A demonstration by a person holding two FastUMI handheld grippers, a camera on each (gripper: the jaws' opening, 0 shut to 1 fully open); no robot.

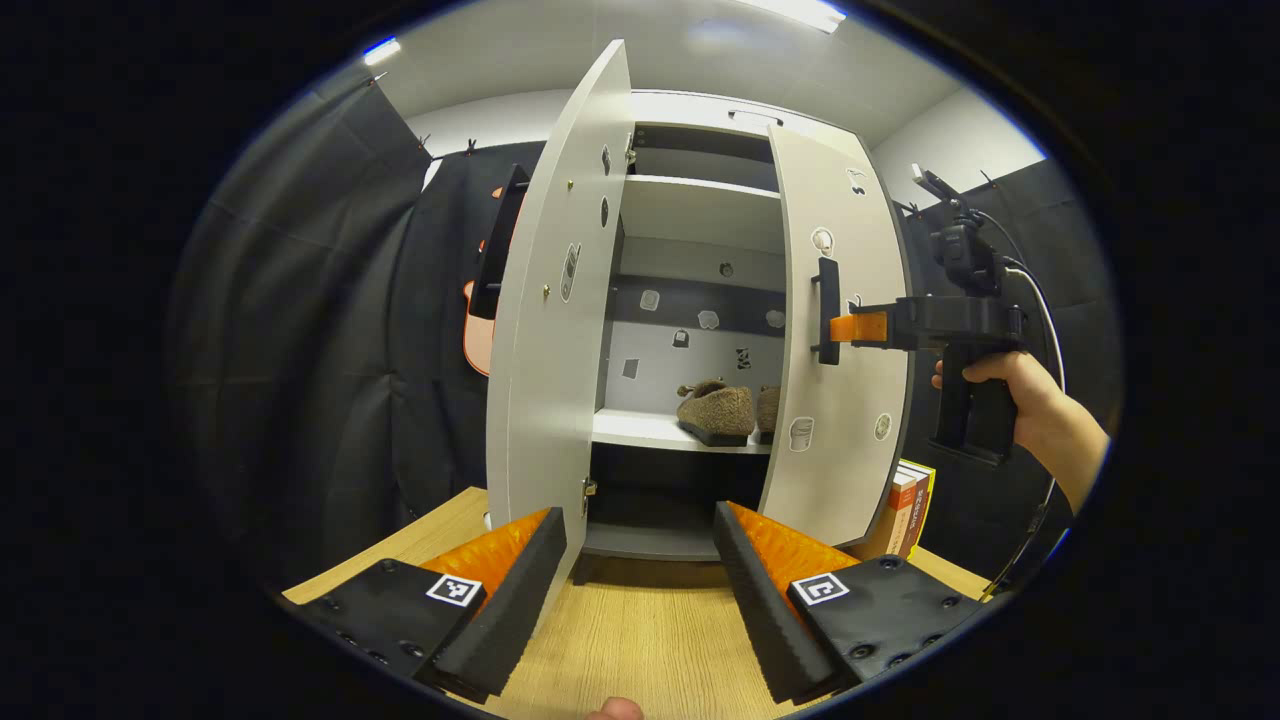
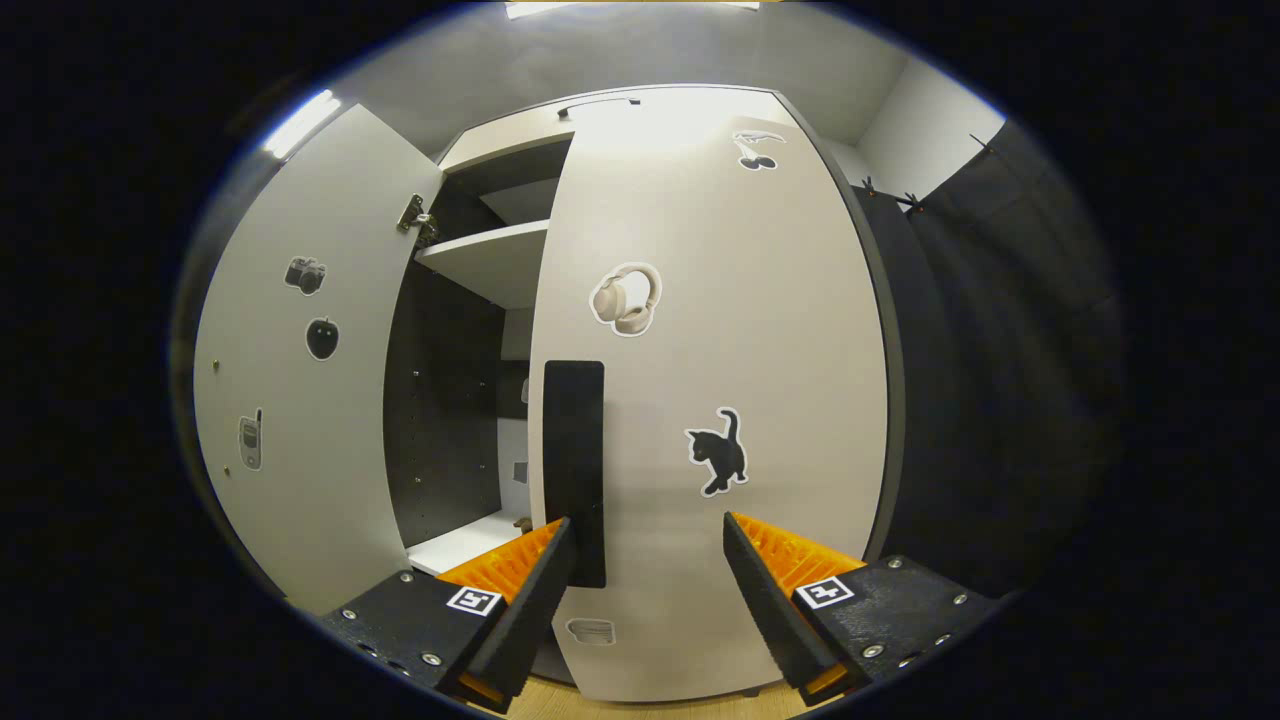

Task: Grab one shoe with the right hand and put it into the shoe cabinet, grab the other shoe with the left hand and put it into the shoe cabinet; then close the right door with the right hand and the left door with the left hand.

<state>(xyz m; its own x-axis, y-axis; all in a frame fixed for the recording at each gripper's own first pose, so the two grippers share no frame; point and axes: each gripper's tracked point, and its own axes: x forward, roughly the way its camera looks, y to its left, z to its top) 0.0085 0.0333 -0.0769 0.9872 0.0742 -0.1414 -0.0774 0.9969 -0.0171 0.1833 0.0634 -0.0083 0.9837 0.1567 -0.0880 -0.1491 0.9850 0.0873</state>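
Both shoes sit on the cabinet's middle shelf, centre of the left gripper view — the doors remain. The right claw is spread at the right door, beside its handle, lower centre. Push flat and steadily beside the handle. The left claw, spread and empty, hangs over the bench — next the left door.

Booth backdrop
Black cloth drapes the walls under a pale ceiling with strip lights; a wooden tabletop, apparently, lies below.
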